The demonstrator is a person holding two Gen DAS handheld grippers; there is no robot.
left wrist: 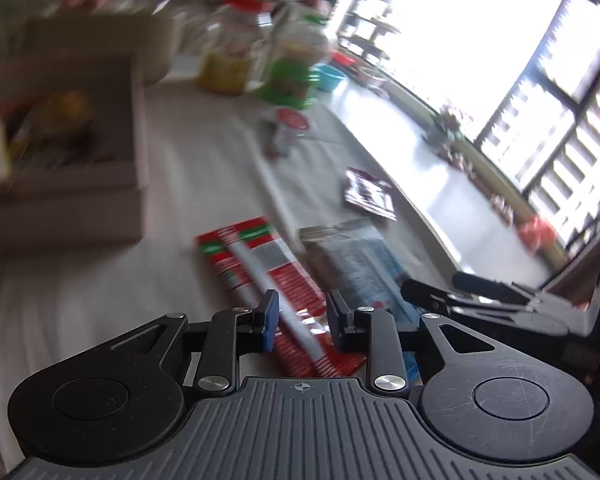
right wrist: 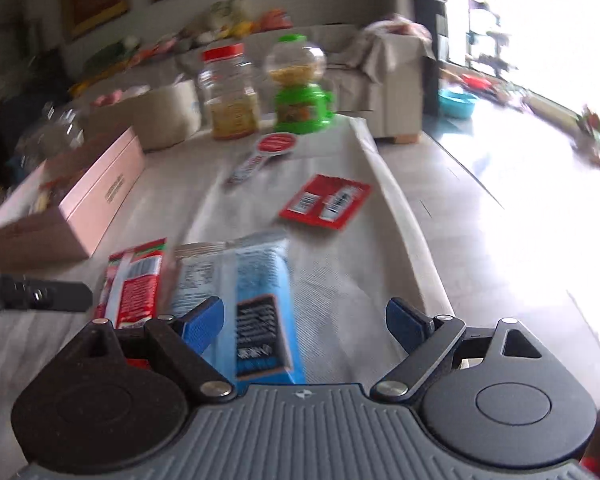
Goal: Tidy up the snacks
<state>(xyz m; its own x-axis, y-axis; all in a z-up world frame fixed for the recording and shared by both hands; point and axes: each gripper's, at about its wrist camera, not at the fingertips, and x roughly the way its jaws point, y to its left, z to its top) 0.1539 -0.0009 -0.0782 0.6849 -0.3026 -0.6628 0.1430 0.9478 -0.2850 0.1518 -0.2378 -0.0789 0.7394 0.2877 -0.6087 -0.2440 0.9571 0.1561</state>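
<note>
A red, green and white snack packet (left wrist: 260, 280) lies on the white cloth, its near end between the fingers of my left gripper (left wrist: 302, 314); the jaws stand a little apart and do not pinch it. A blue snack packet (left wrist: 360, 268) lies right of it. My right gripper (right wrist: 304, 320) is open wide over the blue packet (right wrist: 256, 304), with the red packet (right wrist: 134, 280) to its left. A small red packet (right wrist: 326, 200) and a red-capped sachet (right wrist: 266, 152) lie farther back. The pink box (right wrist: 88, 208) holds snacks.
A red-lidded jar (right wrist: 230, 92) and a green candy dispenser (right wrist: 300, 88) stand at the table's far end. A beige box (right wrist: 160, 112) sits behind the pink one. The table edge (right wrist: 420, 240) runs on the right, with bright floor beyond. The right gripper (left wrist: 480, 300) shows in the left view.
</note>
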